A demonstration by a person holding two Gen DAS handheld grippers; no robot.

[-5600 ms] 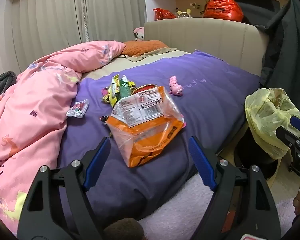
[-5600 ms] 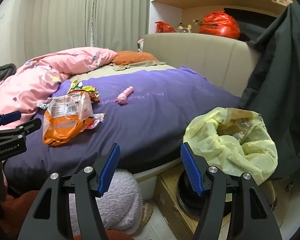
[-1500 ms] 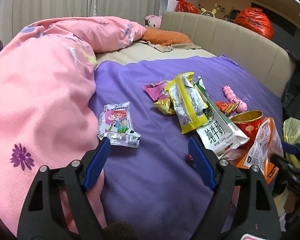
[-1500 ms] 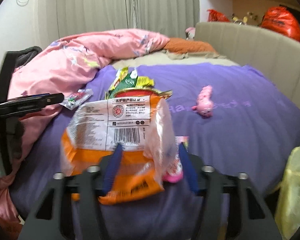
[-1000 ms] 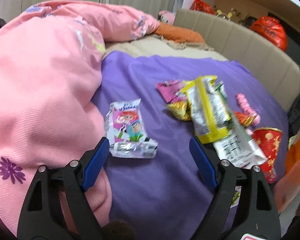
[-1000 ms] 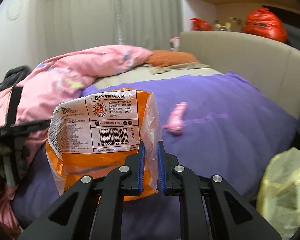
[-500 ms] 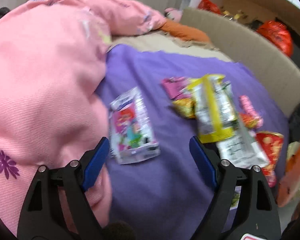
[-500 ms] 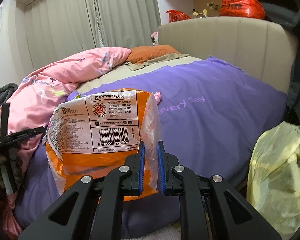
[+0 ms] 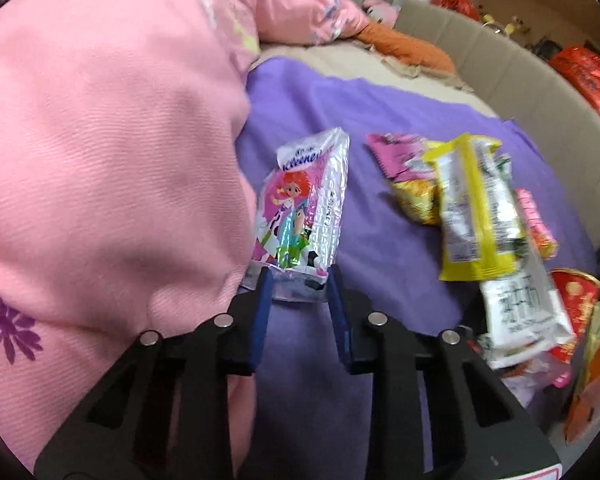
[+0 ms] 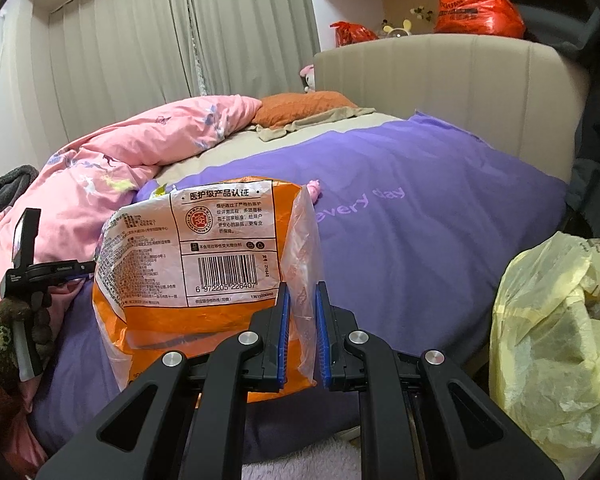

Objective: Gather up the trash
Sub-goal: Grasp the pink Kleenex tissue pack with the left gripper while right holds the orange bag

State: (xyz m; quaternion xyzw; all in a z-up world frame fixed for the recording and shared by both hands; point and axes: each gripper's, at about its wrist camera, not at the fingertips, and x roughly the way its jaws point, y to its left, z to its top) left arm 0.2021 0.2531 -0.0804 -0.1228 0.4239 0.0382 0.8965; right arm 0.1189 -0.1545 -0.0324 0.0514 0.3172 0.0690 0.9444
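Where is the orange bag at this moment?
In the right wrist view, the orange bag hangs left of centre, pinched by the right gripper above the purple blanket.

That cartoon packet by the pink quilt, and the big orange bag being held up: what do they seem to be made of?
The cartoon packet looks like thin metallised plastic film: its edges shine silver and it crinkles. The orange bag looks like soft glossy plastic, printed, with a clear, see-through edge where the right gripper pinches it. Neither can be settled by sight alone.
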